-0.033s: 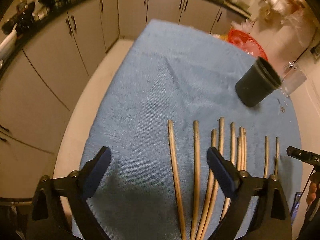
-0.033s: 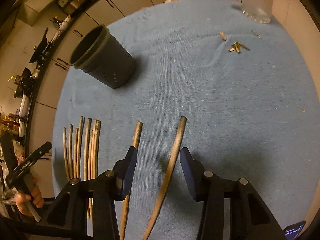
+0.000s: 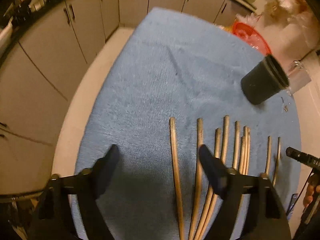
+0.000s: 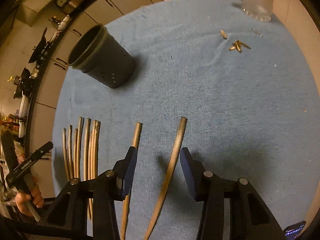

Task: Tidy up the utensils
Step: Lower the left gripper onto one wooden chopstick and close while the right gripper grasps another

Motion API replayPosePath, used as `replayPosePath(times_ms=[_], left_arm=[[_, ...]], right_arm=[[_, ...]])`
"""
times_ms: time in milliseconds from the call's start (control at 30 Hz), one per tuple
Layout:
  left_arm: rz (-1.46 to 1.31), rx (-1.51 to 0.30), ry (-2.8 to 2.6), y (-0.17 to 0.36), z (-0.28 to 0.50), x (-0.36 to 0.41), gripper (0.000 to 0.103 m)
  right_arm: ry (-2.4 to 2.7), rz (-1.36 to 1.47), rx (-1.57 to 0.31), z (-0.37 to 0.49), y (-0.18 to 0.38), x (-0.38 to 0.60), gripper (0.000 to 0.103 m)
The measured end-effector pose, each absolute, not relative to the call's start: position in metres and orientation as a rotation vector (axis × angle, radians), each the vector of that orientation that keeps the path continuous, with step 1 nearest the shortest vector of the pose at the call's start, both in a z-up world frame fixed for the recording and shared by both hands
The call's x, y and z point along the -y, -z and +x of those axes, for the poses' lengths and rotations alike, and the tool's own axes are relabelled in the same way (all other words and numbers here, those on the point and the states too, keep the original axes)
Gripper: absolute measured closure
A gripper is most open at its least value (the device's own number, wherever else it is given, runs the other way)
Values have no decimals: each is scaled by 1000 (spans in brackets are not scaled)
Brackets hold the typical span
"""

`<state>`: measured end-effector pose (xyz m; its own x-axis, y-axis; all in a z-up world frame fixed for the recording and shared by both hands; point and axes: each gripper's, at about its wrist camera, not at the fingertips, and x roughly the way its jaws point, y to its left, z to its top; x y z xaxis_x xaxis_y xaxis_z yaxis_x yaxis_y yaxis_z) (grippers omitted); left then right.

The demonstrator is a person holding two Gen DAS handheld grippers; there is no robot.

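Chopstick (image 4: 172, 166) between right gripper (image 4: 158, 160) jaws

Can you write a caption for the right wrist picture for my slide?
Open right tongs straddle one chopstick on a blue towel, near a dark cup.

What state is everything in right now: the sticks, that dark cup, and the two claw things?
Chopsticks: lying flat on the cloth, none in the cup.
Cup: upright, looks empty.
Left gripper: open, one chopstick between the jaws, untouched.
Right gripper: open, jaws just closing around one chopstick.
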<state>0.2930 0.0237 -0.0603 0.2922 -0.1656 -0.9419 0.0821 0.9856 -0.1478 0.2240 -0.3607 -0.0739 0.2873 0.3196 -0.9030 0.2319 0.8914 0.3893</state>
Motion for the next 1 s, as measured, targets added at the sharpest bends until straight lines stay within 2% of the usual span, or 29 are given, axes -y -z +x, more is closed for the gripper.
replayPosePath(times_ms=[33, 100, 367, 433, 600, 900, 967, 1000], left_arm=[[-80, -1304, 160, 66, 299, -23, 40], [-75, -1355, 147, 74, 306, -20, 55], [-63, -1354, 175, 74, 320, -6, 68], [-52, -1364, 179, 75, 321, -2, 74], [-37, -1410, 201, 84, 325, 4, 97], [-45, -1413, 217, 87, 332, 7, 97], [-40, -1415, 220, 88, 332, 8, 96], [-35, -1415, 221, 88, 331, 8, 96]], right_arm=[[-56, 509, -1305, 227, 75, 361, 55], [-40, 495, -1313, 233, 77, 361, 55], [-12, 471, -1312, 236, 75, 363, 55], [-10, 472, -1318, 237, 77, 361, 55], [-8, 472, -1334, 241, 76, 362, 55], [42, 449, -1404, 263, 87, 360, 55], [62, 439, -1427, 269, 93, 357, 66], [67, 437, -1439, 271, 96, 356, 68]])
